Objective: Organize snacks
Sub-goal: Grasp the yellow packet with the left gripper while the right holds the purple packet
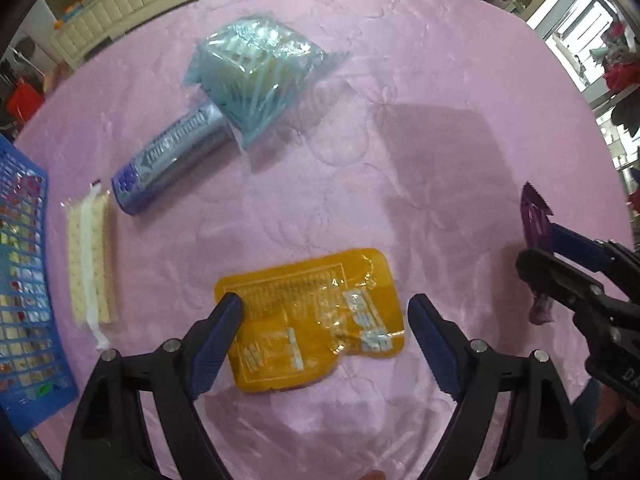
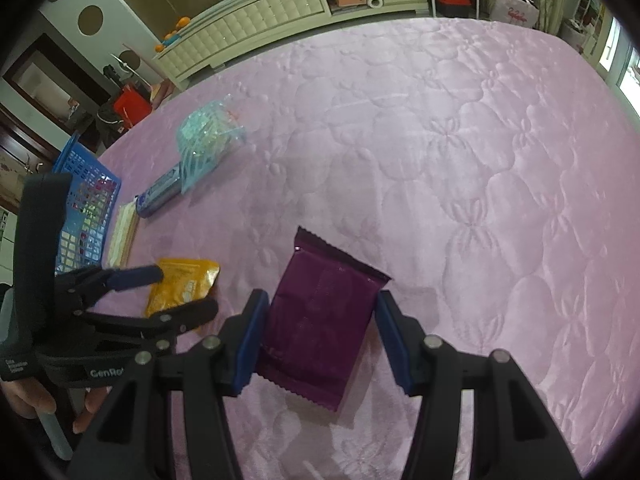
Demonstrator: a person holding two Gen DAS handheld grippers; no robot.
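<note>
My blue plastic lattice basket (image 1: 24, 280) runs off the left edge, its contents a blur of colours. The print on my orange flat plastic pouch (image 1: 312, 316) and silvery-blue cylindrical tube (image 1: 172, 160) is unreadable.

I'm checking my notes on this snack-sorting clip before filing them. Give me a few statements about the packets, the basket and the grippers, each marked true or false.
1. The right gripper has a purple packet between its jaws. True.
2. The left gripper is clamped shut on the orange packet. False: its jaws stand wide, one on each side of the packet, not pressing it.
3. The blue basket is empty. False: colourful wrapped items show through its mesh.
4. The blue tube lies with one end against the light-blue bag. True.
5. The cracker packet lies inside the basket. False: it lies on the pink quilt beside the basket.
</note>
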